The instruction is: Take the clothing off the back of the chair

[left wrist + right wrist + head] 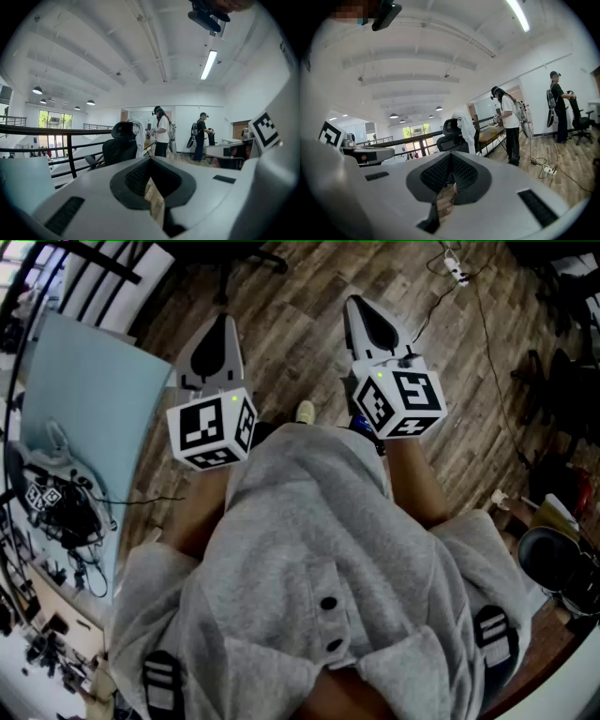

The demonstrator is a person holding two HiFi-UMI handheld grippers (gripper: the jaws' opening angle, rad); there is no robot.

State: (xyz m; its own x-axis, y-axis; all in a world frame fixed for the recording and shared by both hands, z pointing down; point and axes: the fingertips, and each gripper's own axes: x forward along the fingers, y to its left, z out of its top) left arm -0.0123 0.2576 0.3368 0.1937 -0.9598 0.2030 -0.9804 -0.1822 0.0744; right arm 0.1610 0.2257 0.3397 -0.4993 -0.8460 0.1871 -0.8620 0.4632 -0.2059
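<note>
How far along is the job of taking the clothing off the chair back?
Done: nothing yet; the white garment hangs on the back of the black chair, across the room. In hand: nothing; the left gripper and right gripper are both shut and empty. Left: approach the chair, open a gripper, grasp the garment and lift it off.

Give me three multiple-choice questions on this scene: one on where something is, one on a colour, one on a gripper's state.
1. Where is the garment? A on the floor; B draped over the chair back; C in a gripper.
2. The chair's colour? A black; B red; C white.
3. The right gripper? A wide open; B shut on cloth; C shut, empty.
Key: B, it hangs from the backrest; A, dark seat and back; C, jaws meet with nothing between.
</note>
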